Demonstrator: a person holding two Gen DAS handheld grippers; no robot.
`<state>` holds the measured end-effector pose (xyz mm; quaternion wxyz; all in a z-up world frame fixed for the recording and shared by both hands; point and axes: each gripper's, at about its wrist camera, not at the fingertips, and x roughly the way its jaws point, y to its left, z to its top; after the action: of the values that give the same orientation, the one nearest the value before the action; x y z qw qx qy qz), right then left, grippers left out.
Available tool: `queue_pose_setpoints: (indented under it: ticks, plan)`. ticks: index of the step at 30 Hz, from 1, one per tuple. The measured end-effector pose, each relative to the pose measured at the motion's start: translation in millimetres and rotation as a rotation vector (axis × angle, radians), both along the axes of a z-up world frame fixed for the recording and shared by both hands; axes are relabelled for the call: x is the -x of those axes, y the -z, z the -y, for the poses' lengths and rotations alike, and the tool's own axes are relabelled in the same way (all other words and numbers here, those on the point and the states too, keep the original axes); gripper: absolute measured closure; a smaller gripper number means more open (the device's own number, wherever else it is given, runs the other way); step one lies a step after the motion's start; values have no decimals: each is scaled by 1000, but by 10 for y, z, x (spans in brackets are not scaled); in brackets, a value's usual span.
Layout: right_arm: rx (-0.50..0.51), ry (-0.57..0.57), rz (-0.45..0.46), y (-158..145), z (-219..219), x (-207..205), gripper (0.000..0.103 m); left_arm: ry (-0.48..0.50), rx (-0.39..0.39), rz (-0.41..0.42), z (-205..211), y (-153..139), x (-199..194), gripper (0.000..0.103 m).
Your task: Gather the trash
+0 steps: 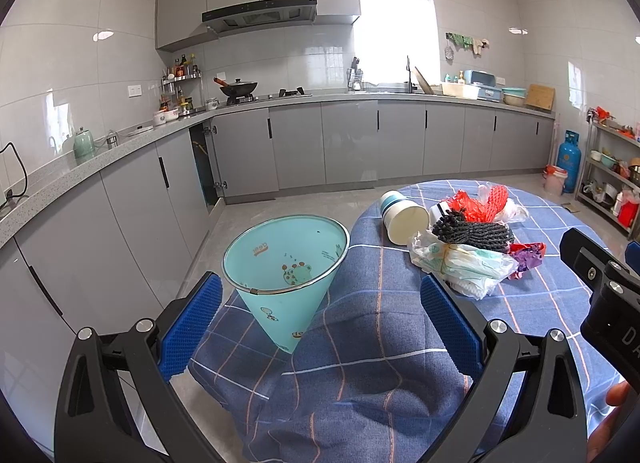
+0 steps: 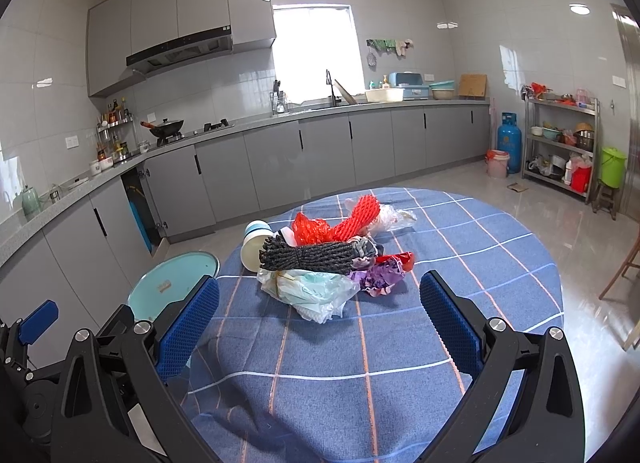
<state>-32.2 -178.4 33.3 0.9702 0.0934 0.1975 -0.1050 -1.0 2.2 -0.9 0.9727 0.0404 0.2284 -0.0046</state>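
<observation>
**Trash heaped on the table, bin beside its edge, both grippers spread and empty**

A round table (image 2: 500,263) covered with a blue checked cloth is seen in both wrist views. A heap of trash (image 2: 328,259) is gathered on the cloth toward the table's far-left part. In the heap, a white cup (image 1: 404,219) with a teal band is lying on its side at the left end, with its mouth turned toward the cameras. A bundle of dark grey cord (image 2: 308,255) is laid across the top of the heap, and red foam netting (image 2: 356,217) is seen behind it. Crumpled clear plastic bags (image 2: 316,295) are at the near side, and a purple wrapper (image 2: 378,277) is at the right.

A light teal bin (image 1: 284,259) with a metal rim and cartoon print is seen off the table's left edge, just beside the cloth, with its mouth open. In the right wrist view only part of its rim (image 2: 176,283) is visible behind the gripper finger.

The left gripper (image 1: 320,327) is held over the near edge of the cloth with its blue-padded fingers wide apart; nothing is held between them. The right gripper (image 2: 320,323) is likewise spread wide and empty, pointed at the heap from short of it.
</observation>
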Motion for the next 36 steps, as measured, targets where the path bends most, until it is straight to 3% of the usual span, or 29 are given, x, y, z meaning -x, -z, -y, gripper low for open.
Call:
queue_pose_setpoints:
  ticks: [22, 32, 33, 35, 36]
  plan:
    - [-1, 9, -22, 57, 47, -36, 4, -3, -1, -21, 0, 97, -26, 5]
    - [-58, 32, -138, 494, 465, -299, 5, 35, 34, -201, -9, 588, -409, 6]
    - [-66, 29, -148, 537, 508, -329, 6, 39, 34, -215, -8, 639, -452, 6]
    - [-82, 18, -172, 615, 593, -423, 26, 33, 35, -227, -20, 731, -529, 6]
    - [-86, 10, -187, 645, 625, -475, 30, 33, 34, -228, -22, 742, -562, 6]
